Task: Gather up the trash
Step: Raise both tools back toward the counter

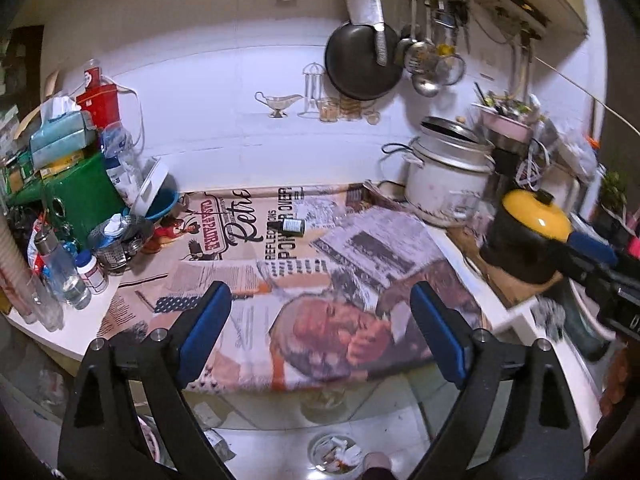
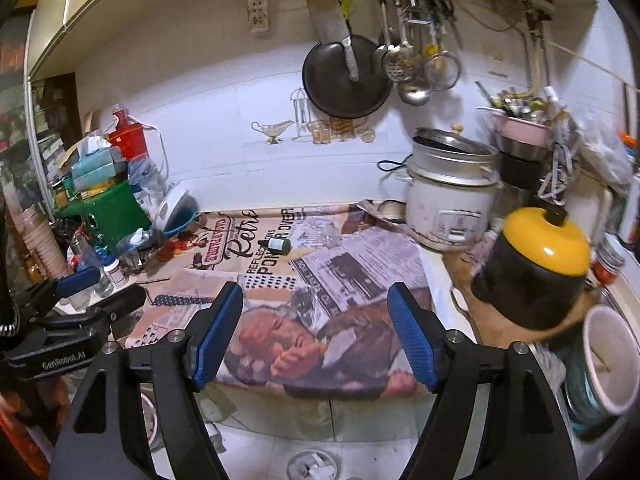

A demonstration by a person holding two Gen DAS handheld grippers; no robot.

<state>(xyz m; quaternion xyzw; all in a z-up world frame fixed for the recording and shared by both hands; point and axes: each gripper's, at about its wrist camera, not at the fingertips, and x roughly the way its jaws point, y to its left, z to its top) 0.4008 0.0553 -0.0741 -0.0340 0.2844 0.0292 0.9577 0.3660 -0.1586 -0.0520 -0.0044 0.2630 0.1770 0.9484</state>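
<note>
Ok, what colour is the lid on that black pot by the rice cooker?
Yellow, with a black knob. The pot lid shows best in the right wrist view.

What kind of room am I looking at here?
Most likely a small home kitchen: a rice cooker sits on the counter, a black pan and ladles hang on the tiled wall.

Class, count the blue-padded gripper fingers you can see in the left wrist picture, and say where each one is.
3. The left gripper shows two: one finger lower left, one lower right. A third, at the right edge, belongs to the right gripper; its partner is hidden.
</note>
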